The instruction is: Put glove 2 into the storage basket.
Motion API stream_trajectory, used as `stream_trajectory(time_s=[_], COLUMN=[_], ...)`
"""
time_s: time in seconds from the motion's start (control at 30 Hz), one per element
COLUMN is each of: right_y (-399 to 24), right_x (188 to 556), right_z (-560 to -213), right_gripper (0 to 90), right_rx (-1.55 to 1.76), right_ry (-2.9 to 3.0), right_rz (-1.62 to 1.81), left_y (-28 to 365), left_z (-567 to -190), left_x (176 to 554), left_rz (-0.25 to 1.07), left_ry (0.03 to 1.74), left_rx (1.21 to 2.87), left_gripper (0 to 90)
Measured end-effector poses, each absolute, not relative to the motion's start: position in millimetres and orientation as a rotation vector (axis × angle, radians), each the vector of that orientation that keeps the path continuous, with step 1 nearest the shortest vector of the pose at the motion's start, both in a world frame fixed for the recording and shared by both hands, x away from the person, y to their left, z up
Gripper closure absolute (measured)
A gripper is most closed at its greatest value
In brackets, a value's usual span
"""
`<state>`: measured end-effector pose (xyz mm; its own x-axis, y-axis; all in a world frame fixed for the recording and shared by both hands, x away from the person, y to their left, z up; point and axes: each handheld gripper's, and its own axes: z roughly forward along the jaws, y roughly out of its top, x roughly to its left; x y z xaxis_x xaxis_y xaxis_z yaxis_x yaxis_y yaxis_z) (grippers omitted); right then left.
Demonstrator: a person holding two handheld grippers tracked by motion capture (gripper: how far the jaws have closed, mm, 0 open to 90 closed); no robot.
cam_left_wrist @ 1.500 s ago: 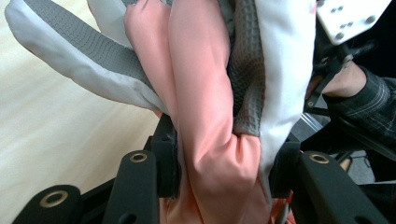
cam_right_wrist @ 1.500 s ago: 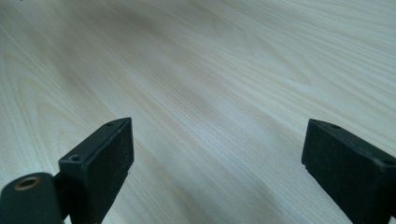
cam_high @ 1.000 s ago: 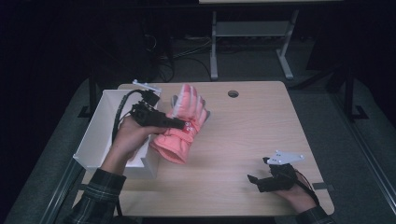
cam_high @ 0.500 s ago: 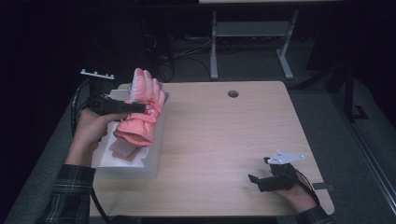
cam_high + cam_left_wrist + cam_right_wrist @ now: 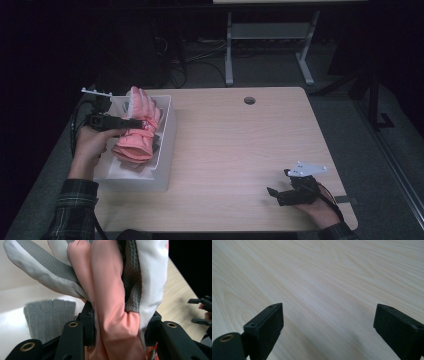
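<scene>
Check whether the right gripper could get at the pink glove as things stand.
Probably not easily: the right gripper sits open at the table's opposite corner, while the left gripper clamps the pink glove over the white bin.

- High view dim and grainy: floor and background near black, table [image 5: 240, 145] lit evenly from above, soft shadow under the bin [image 5: 165, 150].
- Left gripper view bright, close; glove [image 5: 110, 297] sharp, white fabric nearly blown out, jaws slightly soft.
- Right gripper view evenly lit, wood grain clear, faint shadows beside blurred jaws.
</scene>
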<state>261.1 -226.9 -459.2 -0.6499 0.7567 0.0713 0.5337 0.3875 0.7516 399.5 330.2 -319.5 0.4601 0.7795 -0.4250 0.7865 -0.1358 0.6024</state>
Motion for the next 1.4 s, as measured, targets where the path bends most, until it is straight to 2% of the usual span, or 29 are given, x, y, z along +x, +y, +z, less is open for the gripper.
stream_trajectory(time_s=[0.6,0.7,0.8,0.93,1.07,1.4], right_y=[-231,-232,-231,-229,-230,-233], right_x=[259,259,259,259,259,256], right_z=[-461,-460,-460,-460,-460,-460], right_gripper=[8.8,8.8,8.8,8.9,8.9,8.8], right_rx=[1.143,1.144,1.146,1.146,1.147,1.155], right_ry=[2.359,2.357,2.359,2.362,2.361,2.353], right_rz=[1.111,1.116,1.111,1.108,1.110,1.111], left_y=[311,311,310,311,309,313], left_z=[-402,-405,-406,-403,-392,-340], left_x=[416,416,415,415,412,406], left_rz=[-0.131,-0.127,-0.124,-0.094,0.001,0.117], left_ry=[1.366,1.362,1.350,1.350,1.368,1.304], left_rx=[2.036,2.027,2.033,2.058,2.088,2.002], left_gripper=[51.6,50.3,48.1,31.3,19.5,16.8])
